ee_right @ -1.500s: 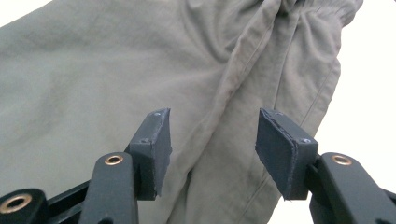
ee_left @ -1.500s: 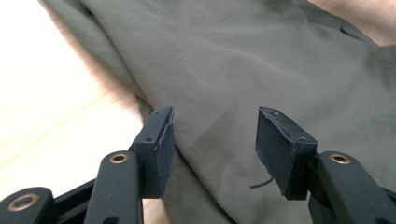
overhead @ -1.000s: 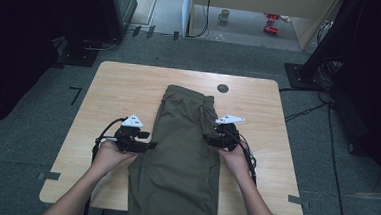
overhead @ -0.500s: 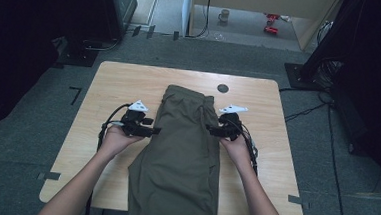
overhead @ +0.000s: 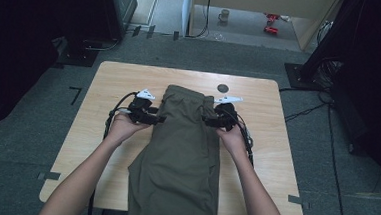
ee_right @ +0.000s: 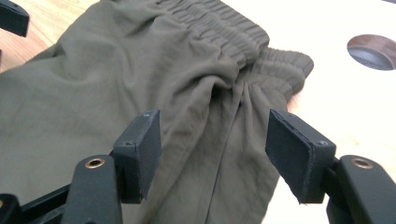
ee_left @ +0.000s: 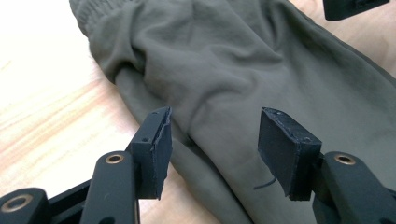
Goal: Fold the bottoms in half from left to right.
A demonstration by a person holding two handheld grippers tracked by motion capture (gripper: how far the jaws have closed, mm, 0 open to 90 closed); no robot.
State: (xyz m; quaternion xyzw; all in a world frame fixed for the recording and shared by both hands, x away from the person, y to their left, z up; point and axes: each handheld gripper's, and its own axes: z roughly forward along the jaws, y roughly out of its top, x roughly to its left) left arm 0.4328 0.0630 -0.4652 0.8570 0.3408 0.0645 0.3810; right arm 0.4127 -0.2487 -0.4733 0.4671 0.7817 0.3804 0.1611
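Olive shorts (overhead: pixel 183 152) flat on wooden tabletop (overhead: pixel 104 87), waistband at far end, legs hanging over near edge. Left gripper (overhead: pixel 154 118) at left edge of shorts, jaws spread, cloth between but not pinched. Right gripper (overhead: pixel 208 120) at right edge, jaws just been opening, spread over fabric near waistband, nothing gripped.

1 olive shorts (overhead: pixel 183 152); 1 wooden table (overhead: pixel 115 83); 2 hand-held grippers: left (overhead: pixel 160 119), right (overhead: pixel 205 121).
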